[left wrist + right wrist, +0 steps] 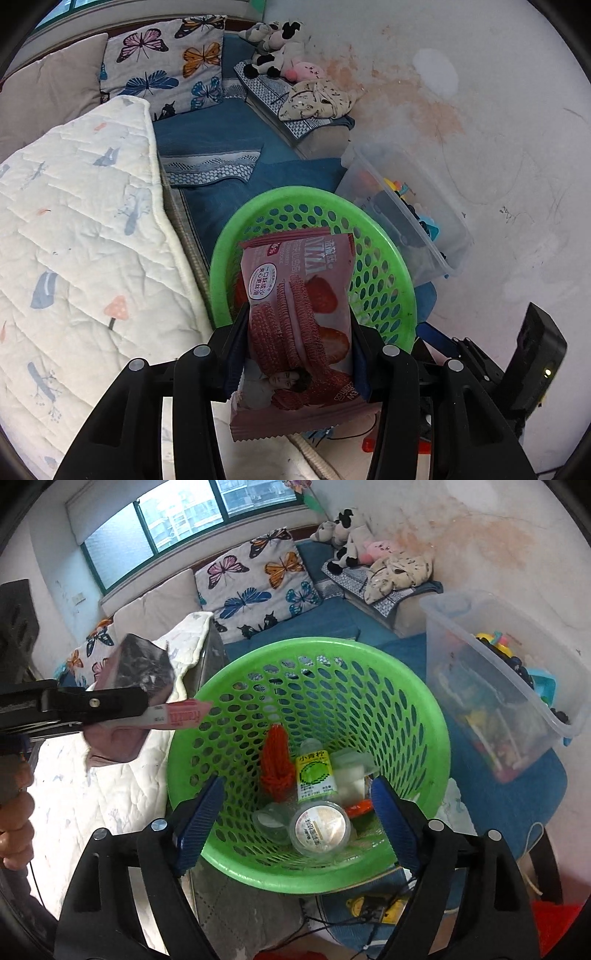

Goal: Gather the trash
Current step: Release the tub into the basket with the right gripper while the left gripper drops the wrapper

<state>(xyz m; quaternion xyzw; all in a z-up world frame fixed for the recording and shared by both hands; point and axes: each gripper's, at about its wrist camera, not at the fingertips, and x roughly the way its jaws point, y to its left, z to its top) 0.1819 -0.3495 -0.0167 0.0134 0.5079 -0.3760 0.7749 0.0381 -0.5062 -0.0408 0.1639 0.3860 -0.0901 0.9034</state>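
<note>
Left wrist view: the left gripper [299, 332] is clamping a pink cookie wrapper [295, 314] across its middle, jaws pressed on both sides, so it's hanging lengthwise out over the near rim of the green basket [384, 258].
Why it's held like that: looks to me like it's lined up for a drop, since the top half is already sitting over the basket opening.
Wrapper print: strawberries and ridged pink sandwich cookies, a "16%" tag, plus Chinese text in a round badge that's too small and upside down for me to read properly.
Around it: a white quilt [74, 240] is lying left of the basket, and a clear bin [406, 221] of toys is standing just beside it on the right.

Right wrist view: the right gripper [295, 812] is hovering right over the basket [258, 657], jaws spread wide with nothing between them.
Inside the basket: a small bottle [316, 775] with a yellow-green label reading "小青柠", a round lidded cup [319, 827], a red net bag [277, 768] and some clear plastic bits are lying at the bottom, so this is clearly the trash spot.
Left gripper from here: it's poking in from the left edge [122, 705] with the wrapper [147, 668] just outside the rim, silver inside showing; the pink seal strip has writing but I can't make it out.
</note>
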